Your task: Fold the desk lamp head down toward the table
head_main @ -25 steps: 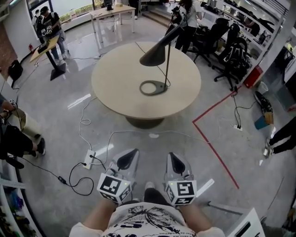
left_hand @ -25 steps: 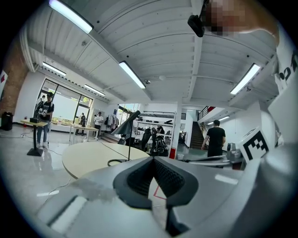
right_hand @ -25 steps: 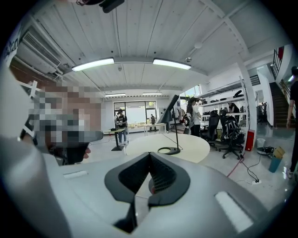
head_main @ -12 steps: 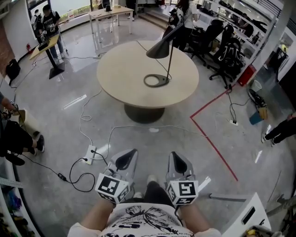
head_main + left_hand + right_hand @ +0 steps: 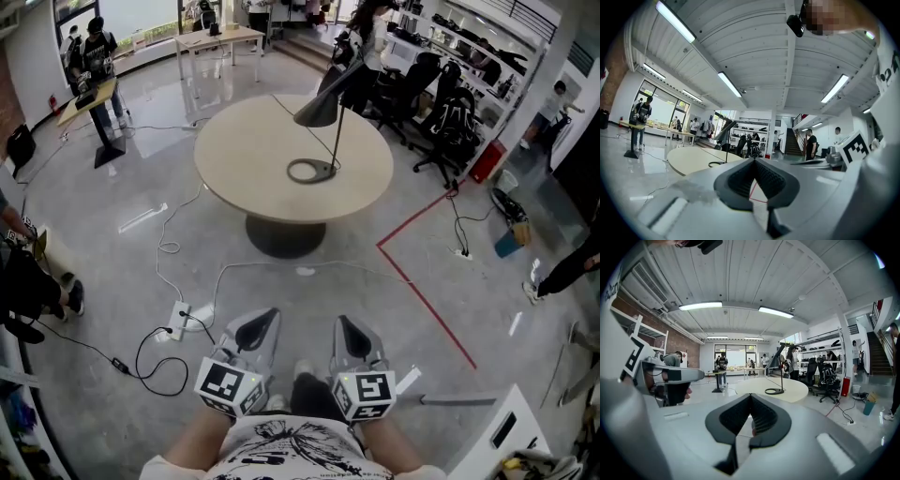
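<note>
Out of reach, nothing held
Left gripper (image 5: 265, 317) and right gripper (image 5: 343, 322) are pinched together near the body; the desk lamp (image 5: 323, 141) stands on the far worktop (image 5: 244, 159), lamp head (image 5: 317, 111) raised (well apart). Step close, then open 1 gripper onto the head.

We see the desk lamp (image 5: 317, 111) on the round table (image 5: 244, 159), upper centre; office chairs (image 5: 450, 117) upper right; left gripper (image 5: 268, 317) and right gripper (image 5: 343, 322) side by side, bottom centre.
</note>
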